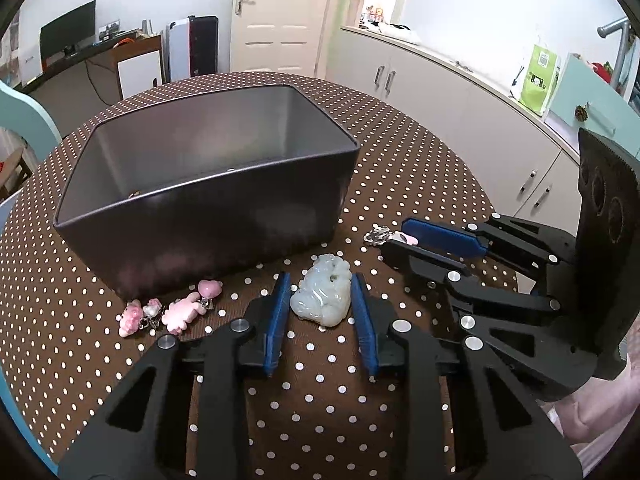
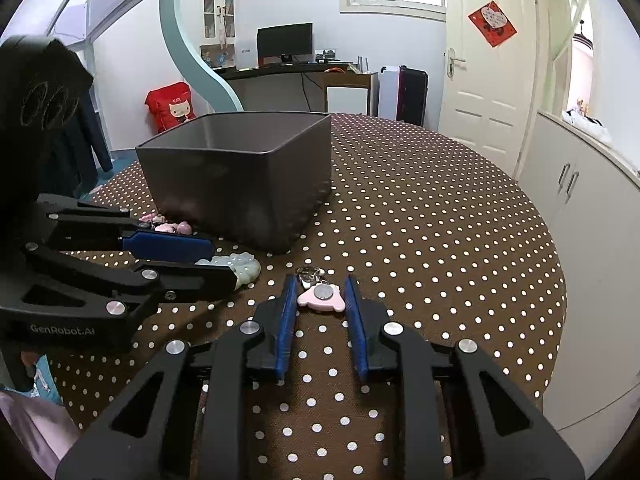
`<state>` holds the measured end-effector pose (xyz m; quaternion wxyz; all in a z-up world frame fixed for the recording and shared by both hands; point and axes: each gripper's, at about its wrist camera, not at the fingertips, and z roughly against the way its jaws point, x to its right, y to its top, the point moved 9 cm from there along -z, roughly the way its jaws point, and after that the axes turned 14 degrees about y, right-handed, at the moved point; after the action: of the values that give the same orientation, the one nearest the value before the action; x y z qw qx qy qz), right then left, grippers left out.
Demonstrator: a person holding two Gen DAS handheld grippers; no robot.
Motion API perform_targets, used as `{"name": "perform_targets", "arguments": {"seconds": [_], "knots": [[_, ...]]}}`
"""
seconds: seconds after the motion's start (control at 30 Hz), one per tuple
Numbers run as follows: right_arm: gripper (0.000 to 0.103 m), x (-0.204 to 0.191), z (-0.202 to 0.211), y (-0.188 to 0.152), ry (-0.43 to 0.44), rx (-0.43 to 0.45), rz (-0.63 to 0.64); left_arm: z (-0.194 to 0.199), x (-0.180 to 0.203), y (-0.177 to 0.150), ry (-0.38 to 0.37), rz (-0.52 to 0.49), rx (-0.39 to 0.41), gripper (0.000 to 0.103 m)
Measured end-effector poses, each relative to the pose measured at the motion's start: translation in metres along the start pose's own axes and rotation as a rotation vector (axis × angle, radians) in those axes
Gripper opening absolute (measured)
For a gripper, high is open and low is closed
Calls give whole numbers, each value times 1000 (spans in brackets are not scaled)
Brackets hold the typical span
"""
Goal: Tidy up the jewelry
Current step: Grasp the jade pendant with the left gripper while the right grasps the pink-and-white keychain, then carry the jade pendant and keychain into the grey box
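Note:
A pale green-white jade carving point(image 1: 322, 294) lies on the dotted tablecloth between the open fingers of my left gripper point(image 1: 320, 286); it also shows in the right wrist view point(image 2: 244, 270). A pink charm with a silver disc and keyring point(image 2: 320, 296) lies between the open fingers of my right gripper point(image 2: 320, 286); in the left wrist view the charm point(image 1: 384, 236) is partly hidden by the right gripper point(image 1: 396, 234). A dark grey open box point(image 1: 208, 184) stands just behind; it also shows in the right wrist view point(image 2: 248, 176). Several pink charms point(image 1: 172, 310) lie at its front left.
The round table point(image 2: 440, 220) has a brown white-dotted cloth. White cabinets point(image 2: 580, 200) stand to the right of it. A desk with a monitor point(image 2: 285, 42) and a white door point(image 2: 488, 60) are far behind.

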<state>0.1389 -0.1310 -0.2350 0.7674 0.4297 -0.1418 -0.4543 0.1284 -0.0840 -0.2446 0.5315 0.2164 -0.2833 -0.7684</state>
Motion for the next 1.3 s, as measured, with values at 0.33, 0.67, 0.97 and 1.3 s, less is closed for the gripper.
{"name": "perform_targets", "arguments": {"seconds": [0.33, 0.67, 0.97, 1.3], "knots": [[22, 2, 8, 8, -2, 22, -1, 7, -9, -3, -29, 30, 1, 12], [23, 11, 14, 3, -17, 23, -19, -7, 11, 2, 67, -38, -36, 56], [23, 22, 20, -3, -6, 50, -53, -11, 12, 3, 138, -98, -73, 33], [22, 27, 31, -6, 18, 88, -77, -9, 4, 4, 131, -38, -101, 33]]}}
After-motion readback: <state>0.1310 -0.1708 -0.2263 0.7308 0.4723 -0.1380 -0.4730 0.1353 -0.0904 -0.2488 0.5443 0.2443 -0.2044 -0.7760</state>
